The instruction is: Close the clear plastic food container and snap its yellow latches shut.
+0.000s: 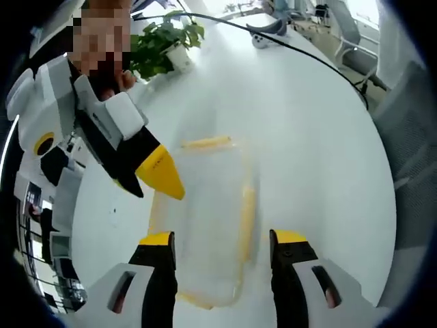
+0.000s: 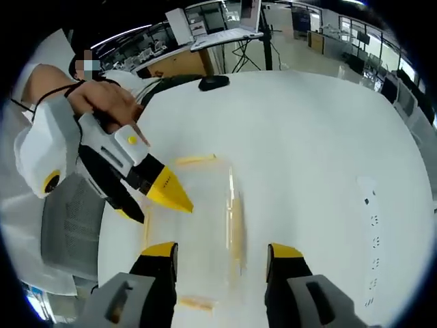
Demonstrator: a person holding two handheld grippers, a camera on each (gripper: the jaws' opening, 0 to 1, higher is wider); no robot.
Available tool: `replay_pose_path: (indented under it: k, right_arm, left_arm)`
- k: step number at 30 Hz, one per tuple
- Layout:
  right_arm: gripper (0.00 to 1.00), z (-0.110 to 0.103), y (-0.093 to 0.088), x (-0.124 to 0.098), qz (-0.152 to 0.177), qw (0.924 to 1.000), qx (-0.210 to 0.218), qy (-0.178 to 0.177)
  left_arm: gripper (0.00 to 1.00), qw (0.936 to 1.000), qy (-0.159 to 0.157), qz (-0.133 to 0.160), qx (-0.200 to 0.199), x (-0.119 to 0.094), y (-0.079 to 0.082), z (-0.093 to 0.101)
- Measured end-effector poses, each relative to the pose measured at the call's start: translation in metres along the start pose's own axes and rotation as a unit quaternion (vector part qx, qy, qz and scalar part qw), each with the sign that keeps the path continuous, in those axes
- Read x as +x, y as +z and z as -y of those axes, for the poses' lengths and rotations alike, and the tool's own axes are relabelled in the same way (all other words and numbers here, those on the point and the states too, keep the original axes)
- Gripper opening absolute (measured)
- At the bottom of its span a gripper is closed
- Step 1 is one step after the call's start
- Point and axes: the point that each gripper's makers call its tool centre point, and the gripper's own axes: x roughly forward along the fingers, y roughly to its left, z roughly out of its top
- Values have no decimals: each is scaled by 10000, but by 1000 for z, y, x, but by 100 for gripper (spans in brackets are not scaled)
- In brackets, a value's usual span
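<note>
Left gripper (image 1: 222,239) and right gripper (image 2: 220,251) both gape empty over the clear food container (image 1: 208,219) on the white table (image 1: 307,123)

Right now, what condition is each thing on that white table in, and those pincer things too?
Clear container: resting flat on the white table; blurred, so lid fit is unclear.
Yellow latches: visible along the container's edges; snapped or not, cannot tell.
Left tool: open, jaws straddling the container.
Right tool: open, jaws apart above the container.
Potted plant: upright.
</note>
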Motion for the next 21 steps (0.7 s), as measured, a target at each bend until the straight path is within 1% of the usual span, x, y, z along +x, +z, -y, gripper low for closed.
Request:
replay_pose_path:
  k: [2,5,10,14,16,19,21]
  right_arm:
    - [55,-2,-3,-1,-24,10000,10,0]
    - [55,-5,-9,-3,-121,9999,-94,-31]
    - [57,-12,-10,-10,-81,9999,-55,-77]
    - [58,-17,-17,-13,-242,9995,-128,-135]
    - [58,-19,-18,-15,-212,9995,-154,-200]
    - [60,-22,-19,-16,-151,9996,-68,-247]
    - [61,-25,-20,-16,-141,9994,-103,-293]
  left_arm:
    - [53,10000,-25,2,-53,-1,1,-2]
    - [56,9997,-136,-95,-199,-3,-1,-2]
    - [58,9995,-134,-99,-251,-8,-2,-9]
    - [60,9996,-149,-143,-206,-10,-9,-13]
    - [61,9995,-141,-168,-218,-10,-13,-15]
    - [62,9994,-145,-206,-227,-10,-19,-18]
    - [62,9994,-168,-243,-203,-10,-23,-18]
